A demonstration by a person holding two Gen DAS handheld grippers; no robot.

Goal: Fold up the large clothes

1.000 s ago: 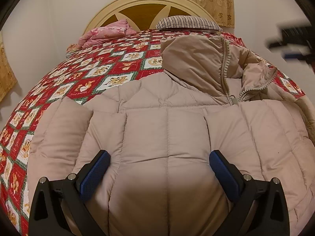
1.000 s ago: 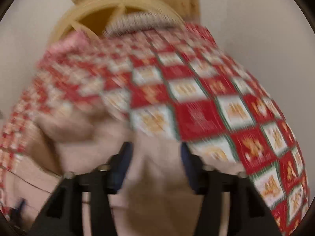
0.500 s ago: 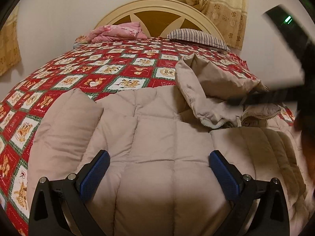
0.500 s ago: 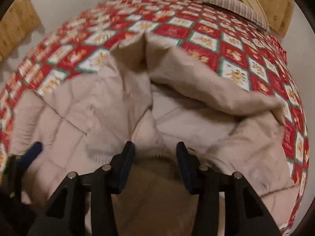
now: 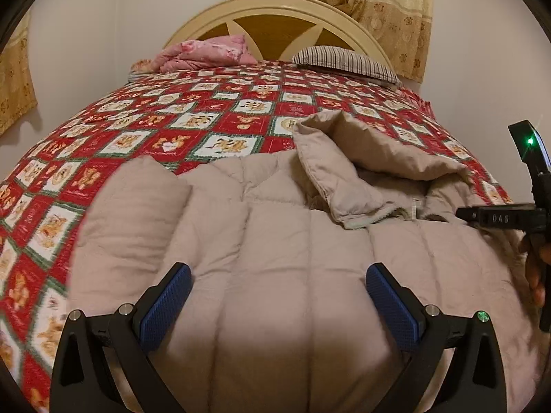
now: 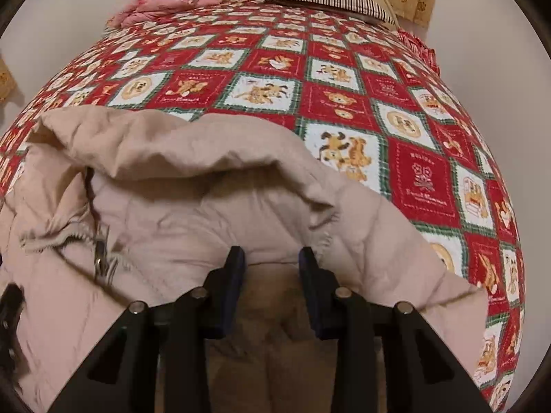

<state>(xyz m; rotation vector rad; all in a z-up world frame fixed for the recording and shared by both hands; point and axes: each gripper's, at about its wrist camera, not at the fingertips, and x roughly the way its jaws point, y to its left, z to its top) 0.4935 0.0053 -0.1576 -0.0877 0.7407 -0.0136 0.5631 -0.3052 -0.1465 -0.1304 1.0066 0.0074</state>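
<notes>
A beige puffer jacket (image 5: 275, 241) lies spread on the bed, its hood (image 5: 361, 161) folded down over the collar. My left gripper (image 5: 277, 296) is open and empty, hovering over the jacket's quilted body. My right gripper (image 6: 272, 268) has its jaws narrowly apart with beige fabric of the jacket (image 6: 206, 213) between them at the hood's base; the zipper pull (image 6: 100, 251) lies to its left. The right gripper's body also shows at the right edge of the left wrist view (image 5: 506, 220).
The bed carries a red patchwork quilt (image 5: 172, 127) with bear squares. A pink bundle (image 5: 206, 51) and a striped pillow (image 5: 344, 60) lie by the cream headboard (image 5: 275, 10). Curtains (image 5: 378, 0) hang behind. The bed's right edge (image 6: 516, 172) falls off near the wall.
The hood has been folded down flatter over the jacket's collar. My right gripper came down and in to the hood's base. My left gripper stayed open over the jacket body.
</notes>
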